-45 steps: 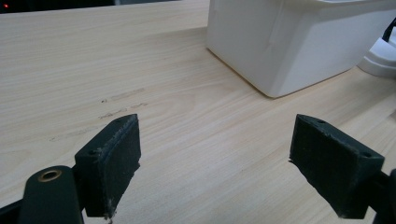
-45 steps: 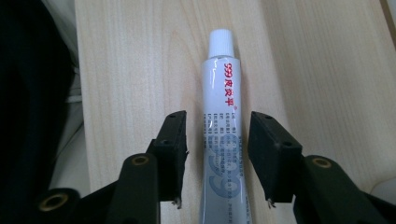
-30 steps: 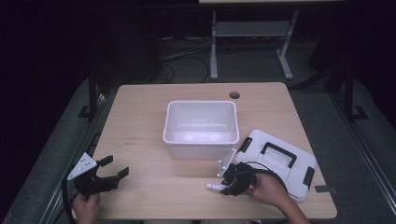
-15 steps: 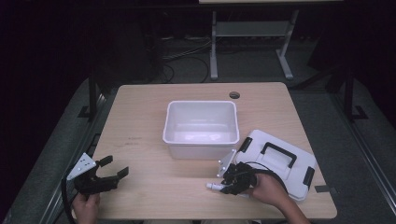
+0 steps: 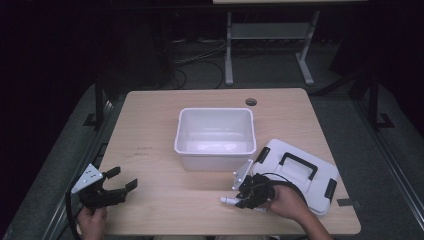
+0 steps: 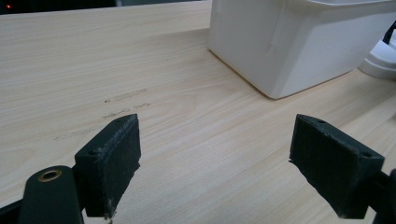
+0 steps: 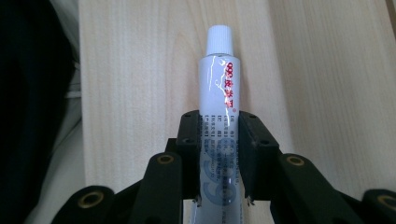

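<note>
Now the right claw (image 7: 217,158) has just closed on the white tube (image 7: 218,88) — lying on the surface before the white bin (image 5: 215,135). Next, probably: lift it binward. Left claw (image 6: 229,163) idles, spread.

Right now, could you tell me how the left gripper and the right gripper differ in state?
The left gripper stands open with nothing between its jaws; the right gripper is shut on a white tube. In the high view, the left gripper sits at the table's front left corner, far from the white bin, while the right gripper lies beside the lid. Both are black, hand-held and low over the table.
</note>
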Motion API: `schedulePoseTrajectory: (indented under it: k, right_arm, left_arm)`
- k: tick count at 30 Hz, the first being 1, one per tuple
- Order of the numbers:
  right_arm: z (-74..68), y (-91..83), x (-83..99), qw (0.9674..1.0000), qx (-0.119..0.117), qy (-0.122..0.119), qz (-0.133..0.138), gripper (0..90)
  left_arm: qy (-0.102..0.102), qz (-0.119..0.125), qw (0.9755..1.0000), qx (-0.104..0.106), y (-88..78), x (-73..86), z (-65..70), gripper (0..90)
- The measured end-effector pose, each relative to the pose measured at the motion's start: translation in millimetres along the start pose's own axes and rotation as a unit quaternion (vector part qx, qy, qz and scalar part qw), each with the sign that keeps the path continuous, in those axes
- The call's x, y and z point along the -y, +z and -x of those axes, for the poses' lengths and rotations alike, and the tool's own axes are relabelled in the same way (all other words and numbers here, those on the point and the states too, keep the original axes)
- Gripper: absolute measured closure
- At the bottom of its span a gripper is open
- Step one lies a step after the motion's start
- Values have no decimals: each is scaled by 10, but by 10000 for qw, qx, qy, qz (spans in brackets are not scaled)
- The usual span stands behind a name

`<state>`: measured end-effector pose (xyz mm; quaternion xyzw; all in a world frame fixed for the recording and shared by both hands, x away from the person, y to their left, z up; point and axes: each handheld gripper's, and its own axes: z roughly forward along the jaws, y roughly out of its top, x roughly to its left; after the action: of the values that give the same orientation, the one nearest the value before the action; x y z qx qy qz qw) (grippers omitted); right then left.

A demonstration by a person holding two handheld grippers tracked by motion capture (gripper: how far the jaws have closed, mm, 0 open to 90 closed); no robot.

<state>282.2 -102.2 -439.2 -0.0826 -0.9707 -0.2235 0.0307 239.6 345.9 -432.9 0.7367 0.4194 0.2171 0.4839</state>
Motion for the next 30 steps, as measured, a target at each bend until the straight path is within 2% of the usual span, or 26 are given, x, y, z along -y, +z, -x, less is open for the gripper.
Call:
schedulePoseTrajectory:
  k: [11,19,30]
  right_arm:
    - [-14,-149,-83,9999,-63,-88,119,714]
    - [-19,-337,-174,9995,-11,-165,250,714]
    - [-4,-547,-324,9992,17,-258,288,714]
  left_arm:
    - [0,-1,10000,2,-1,0,-2,157]
    - [11,-11,10000,5,5,-1,3,157]
    - [9,-4,10000,-3,-1,0,-5,157]
